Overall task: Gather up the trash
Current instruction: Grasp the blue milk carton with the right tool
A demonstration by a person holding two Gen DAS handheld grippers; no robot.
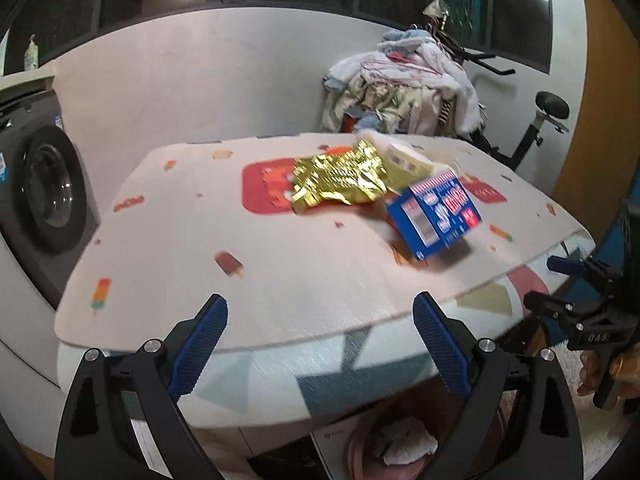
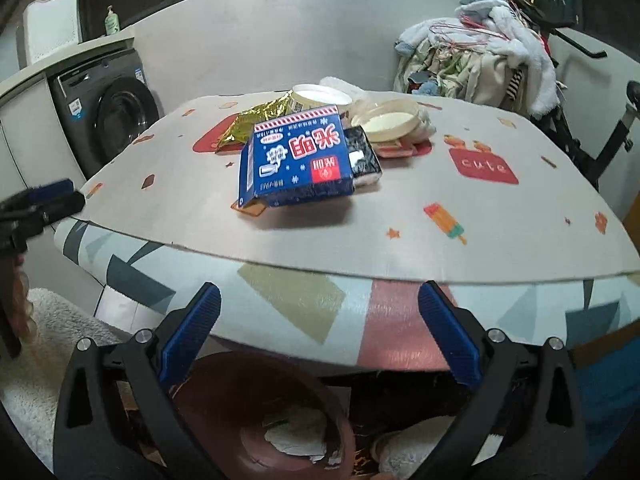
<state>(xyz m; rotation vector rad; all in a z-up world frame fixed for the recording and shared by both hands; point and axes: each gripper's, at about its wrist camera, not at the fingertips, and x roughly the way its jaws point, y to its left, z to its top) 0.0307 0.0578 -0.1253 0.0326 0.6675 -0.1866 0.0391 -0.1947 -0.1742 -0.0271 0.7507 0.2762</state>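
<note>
Trash lies in a heap on the patterned table mat: a crumpled gold wrapper, a blue carton and a cream cup. The right wrist view shows the same blue carton, gold wrapper, a black packet, a cup and a round lid. My left gripper hangs open and empty before the table's near edge. My right gripper is open and empty too, above a reddish-brown bin holding white crumpled paper.
A washing machine stands left of the table. Behind the table, a pile of clothes lies on an exercise bike. A white fluffy rug covers the floor. The bin sits under the table edge.
</note>
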